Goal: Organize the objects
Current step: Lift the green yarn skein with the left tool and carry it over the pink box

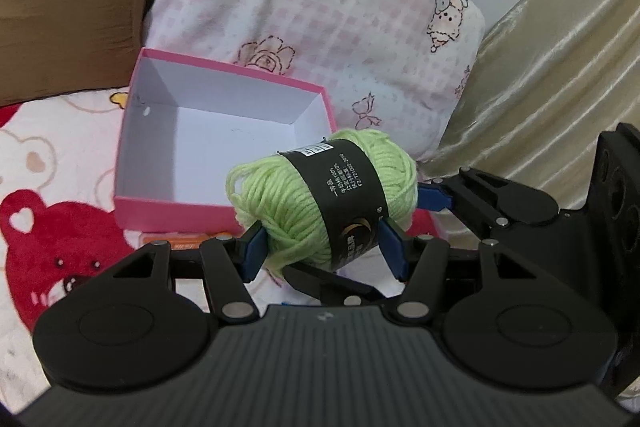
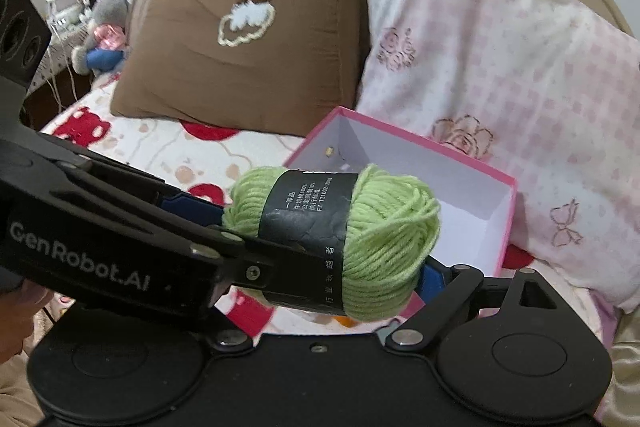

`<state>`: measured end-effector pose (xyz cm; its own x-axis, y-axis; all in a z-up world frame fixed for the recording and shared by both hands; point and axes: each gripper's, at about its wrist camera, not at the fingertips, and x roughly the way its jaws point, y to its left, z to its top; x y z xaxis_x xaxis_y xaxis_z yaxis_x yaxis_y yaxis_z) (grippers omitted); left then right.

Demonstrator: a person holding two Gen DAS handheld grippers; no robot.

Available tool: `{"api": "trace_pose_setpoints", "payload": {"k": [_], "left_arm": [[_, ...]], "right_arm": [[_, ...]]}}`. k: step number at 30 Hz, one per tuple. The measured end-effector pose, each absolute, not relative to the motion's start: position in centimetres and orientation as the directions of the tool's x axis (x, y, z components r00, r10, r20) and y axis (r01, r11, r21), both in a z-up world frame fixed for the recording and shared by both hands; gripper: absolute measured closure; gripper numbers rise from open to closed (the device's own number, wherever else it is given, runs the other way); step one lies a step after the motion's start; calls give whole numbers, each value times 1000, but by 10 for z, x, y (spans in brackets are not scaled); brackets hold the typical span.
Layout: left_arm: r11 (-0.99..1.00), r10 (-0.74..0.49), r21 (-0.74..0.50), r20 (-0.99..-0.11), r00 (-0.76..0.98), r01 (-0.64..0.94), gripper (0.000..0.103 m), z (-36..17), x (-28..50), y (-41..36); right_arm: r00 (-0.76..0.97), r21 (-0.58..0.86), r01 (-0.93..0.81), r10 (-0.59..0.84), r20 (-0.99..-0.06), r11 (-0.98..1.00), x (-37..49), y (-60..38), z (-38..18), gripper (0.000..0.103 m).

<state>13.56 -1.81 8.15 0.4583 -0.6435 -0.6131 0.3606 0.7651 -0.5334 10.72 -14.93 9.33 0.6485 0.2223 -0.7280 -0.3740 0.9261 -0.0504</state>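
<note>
Two blue pads of the left hand-held gripper are pinching the green yarn ball across its black label, carrying it just before the empty pink box on the bed, likely for dropping in.

From the right wrist, the right hand-held gripper is standing spread wide, apparently grasping nothing; the yarn is hanging above the box's near rim.

We find the left tongs clamped on a light green yarn skein with a black paper band. Behind it an open pink box lies on the bear-print bedspread, against a pink checked pillow.
</note>
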Motion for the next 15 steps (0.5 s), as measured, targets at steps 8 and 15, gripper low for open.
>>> {"api": "trace_pose_setpoints", "payload": {"k": [8,15], "left_arm": [[744,-668,-567,-612,423,354,47,72,184,-31],[774,-632,-513,-662,402,372,48,48,227,-60]], "right_arm": [[621,-46,-374,213,-754,926,149,-165,90,10],[656,63,-294,249,-712,954,178,-196,51,10]]}}
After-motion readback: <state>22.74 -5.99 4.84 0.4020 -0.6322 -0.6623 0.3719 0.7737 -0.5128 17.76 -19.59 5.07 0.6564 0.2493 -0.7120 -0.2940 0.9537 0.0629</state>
